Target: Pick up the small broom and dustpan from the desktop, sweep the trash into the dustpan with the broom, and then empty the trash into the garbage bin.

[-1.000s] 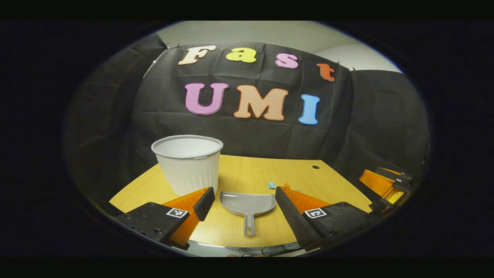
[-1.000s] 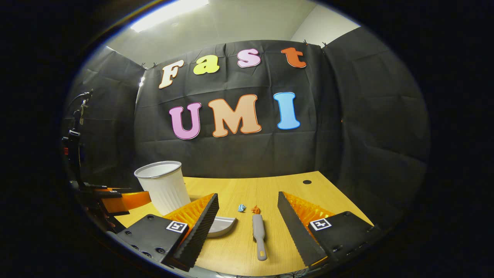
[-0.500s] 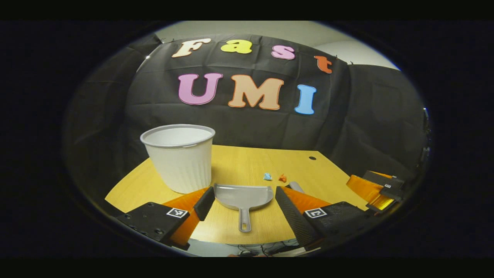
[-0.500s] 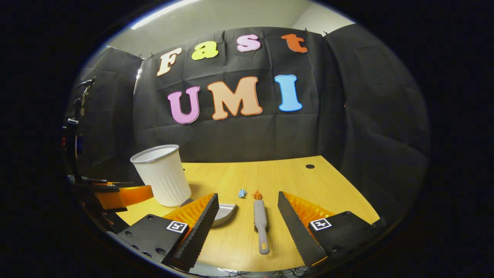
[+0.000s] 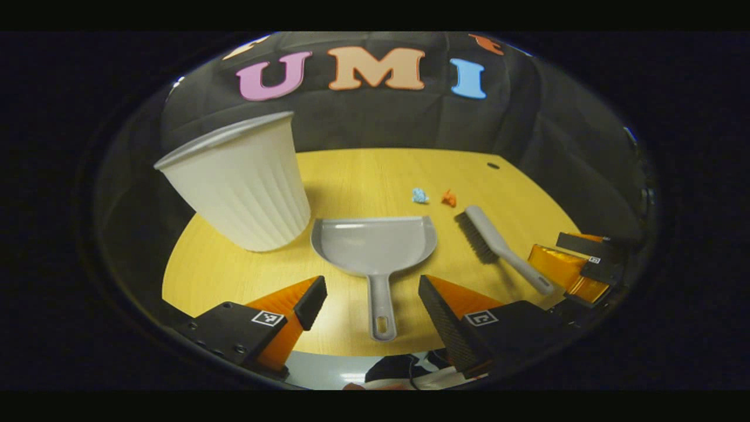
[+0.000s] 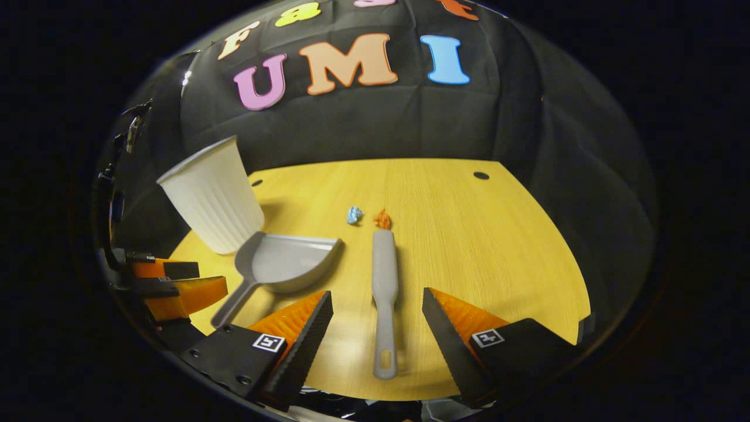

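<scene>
The dustpan (image 5: 375,243) lies flat on the wooden desk (image 5: 375,170), its long axis running from the near edge toward the booth wall. Its handle points back at the left gripper (image 5: 370,296), ending in a small hanging slot, and its wide open mouth faces the far side. No brand or writing can be read on it.

In the right gripper view the broom (image 6: 384,287) lies just to the right of the dustpan, apart from it. It also lies lengthwise from near to far, with the slotted handle end toward the right gripper (image 6: 378,325) and the brush head pointing away. In the left gripper view the bristles show along the broom's left side. It bears no legible label.

Two small scraps of trash rest just beyond the broom's head: a blue scrap (image 6: 354,214) and, beside it to the right, an orange scrap (image 6: 382,219) that seems to touch the tip of the broom.

The white ribbed bin (image 5: 237,181) stands upright to the left of the dustpan, close to its rim.

Both grippers hover above the near edge of the desk with their fingers spread wide, holding nothing. The dustpan's handle sits in line with the gap of the left one, the broom's handle with the gap of the right one. Each gripper carries a small square black-and-white marker; no words appear on them.
</scene>
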`<state>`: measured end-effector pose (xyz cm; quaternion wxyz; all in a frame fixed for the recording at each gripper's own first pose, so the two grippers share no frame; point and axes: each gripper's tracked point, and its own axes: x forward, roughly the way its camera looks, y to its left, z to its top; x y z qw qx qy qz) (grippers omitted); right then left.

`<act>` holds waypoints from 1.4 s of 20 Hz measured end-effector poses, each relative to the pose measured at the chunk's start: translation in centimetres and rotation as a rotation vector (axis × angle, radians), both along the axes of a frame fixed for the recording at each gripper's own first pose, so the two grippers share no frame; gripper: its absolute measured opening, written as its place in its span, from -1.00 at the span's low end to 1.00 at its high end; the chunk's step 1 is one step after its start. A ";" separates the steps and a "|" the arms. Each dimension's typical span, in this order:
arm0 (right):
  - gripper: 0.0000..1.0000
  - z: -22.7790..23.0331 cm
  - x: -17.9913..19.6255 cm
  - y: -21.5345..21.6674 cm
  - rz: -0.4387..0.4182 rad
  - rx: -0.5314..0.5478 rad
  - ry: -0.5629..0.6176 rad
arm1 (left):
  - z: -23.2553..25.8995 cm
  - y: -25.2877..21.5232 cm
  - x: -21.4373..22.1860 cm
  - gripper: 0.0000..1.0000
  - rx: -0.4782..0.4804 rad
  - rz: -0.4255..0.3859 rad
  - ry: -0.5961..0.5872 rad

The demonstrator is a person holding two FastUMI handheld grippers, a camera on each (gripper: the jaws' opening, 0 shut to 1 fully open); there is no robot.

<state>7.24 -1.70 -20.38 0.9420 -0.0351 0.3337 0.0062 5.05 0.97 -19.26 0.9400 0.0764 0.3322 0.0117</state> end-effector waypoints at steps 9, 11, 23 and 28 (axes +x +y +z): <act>0.92 -6.2 2.9 -1.1 0.008 -0.068 0.244 | -4.8 0.4 1.9 0.90 -0.032 0.046 0.202; 0.82 -6.9 3.2 -0.8 0.016 -0.061 0.263 | -5.2 0.5 2.1 0.89 -0.026 0.032 0.225; -0.44 -8.8 3.5 -1.0 0.017 -0.055 0.381 | -8.0 1.5 2.3 -0.39 -0.003 0.037 0.325; -0.54 -8.2 3.5 -1.2 0.049 -0.039 0.382 | -7.4 1.6 3.1 -0.46 -0.020 -0.005 0.268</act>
